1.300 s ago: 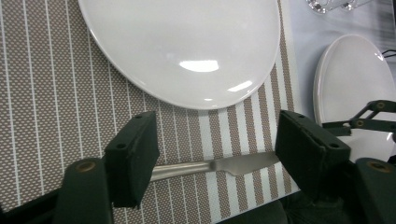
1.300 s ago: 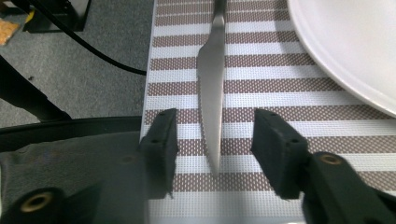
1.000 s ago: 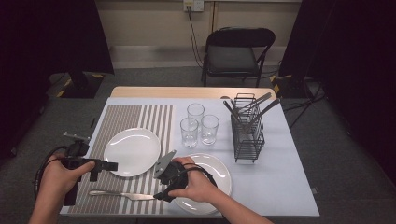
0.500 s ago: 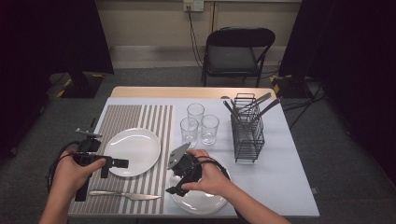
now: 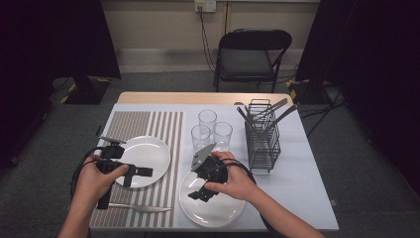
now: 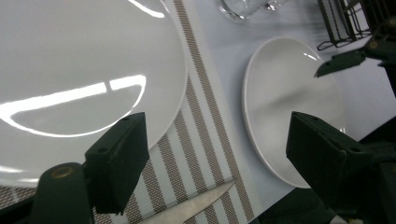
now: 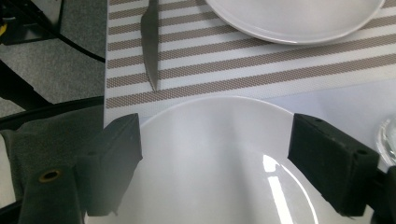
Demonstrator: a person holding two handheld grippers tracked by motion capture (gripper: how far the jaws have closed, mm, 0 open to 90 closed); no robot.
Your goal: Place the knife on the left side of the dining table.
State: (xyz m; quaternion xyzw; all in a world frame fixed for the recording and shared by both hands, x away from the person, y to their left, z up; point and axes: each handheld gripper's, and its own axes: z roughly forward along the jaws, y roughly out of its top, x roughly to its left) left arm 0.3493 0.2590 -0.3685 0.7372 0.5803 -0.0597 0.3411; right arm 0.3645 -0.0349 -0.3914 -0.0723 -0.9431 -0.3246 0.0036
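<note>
Nearby, knife (image 5: 141, 208) on striped mat (image 5: 163, 130), glasses (image 5: 212, 133), rack (image 5: 262, 141) (both grippers just opening wide, empty), plates (image 5: 210, 210) beneath.

Three clear drinking glasses (image 5: 207, 119) stand clustered near the middle of the table (image 5: 302, 168), toward its far edge. Just to their right stands a black wire cutlery rack (image 5: 262, 144), upright, with metal utensils (image 5: 277, 111) leaning out of its top. A brown-and-white striped placemat (image 5: 168, 129) covers the table's left part, and a table knife (image 5: 141, 208) lies flat on it along the near edge. Beyond the far edge a black folding chair (image 5: 250, 59) faces the table, below a wall socket (image 5: 206, 5) with a cable (image 5: 204, 34) hanging down.
</note>
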